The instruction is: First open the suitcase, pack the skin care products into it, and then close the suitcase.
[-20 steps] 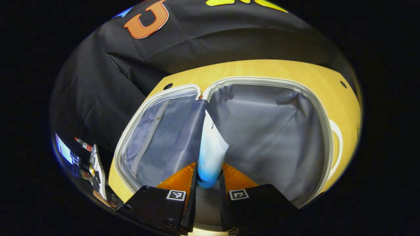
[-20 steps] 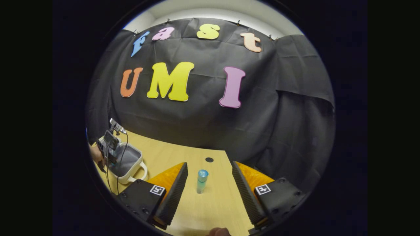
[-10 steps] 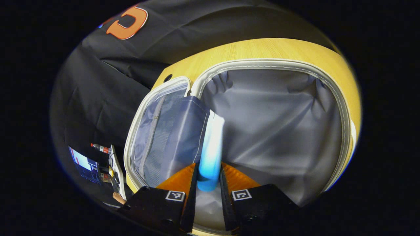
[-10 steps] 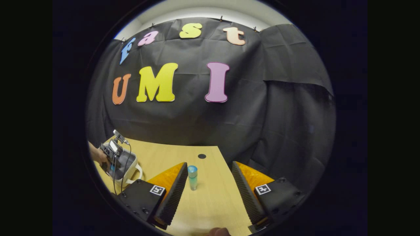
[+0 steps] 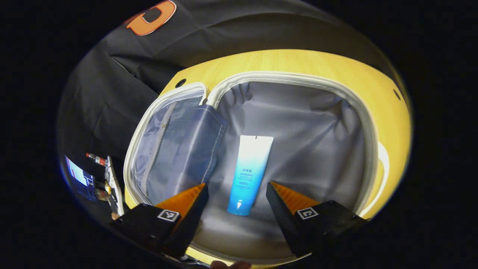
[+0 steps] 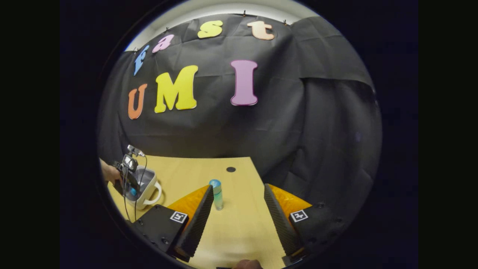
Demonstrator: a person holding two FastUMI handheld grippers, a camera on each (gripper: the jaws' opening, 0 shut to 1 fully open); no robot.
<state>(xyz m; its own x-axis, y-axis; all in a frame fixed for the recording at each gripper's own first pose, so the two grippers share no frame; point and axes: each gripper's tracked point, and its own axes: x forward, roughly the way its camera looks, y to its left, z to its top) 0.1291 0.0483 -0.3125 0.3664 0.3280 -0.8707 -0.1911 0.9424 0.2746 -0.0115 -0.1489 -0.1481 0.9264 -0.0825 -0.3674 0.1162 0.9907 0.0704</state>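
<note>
Left gripper view: left hand-held gripper (image 5: 233, 194) spread above tube (image 5: 248, 173), which lies inside open suitcase (image 5: 298, 80).
Right gripper view: right hand-held gripper (image 6: 239, 196) spread; bottle (image 6: 216, 194) upright on bench (image 6: 239, 231), well apart from suitcase.

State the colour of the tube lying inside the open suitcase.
The tube fades from white to blue toward its cap; clearest in the left gripper view.

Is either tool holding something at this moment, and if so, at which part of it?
Nothing is held. The left tool is open above the tube, which lies loose in the suitcase. The right tool is open, the small bottle standing untouched on the table.
</note>
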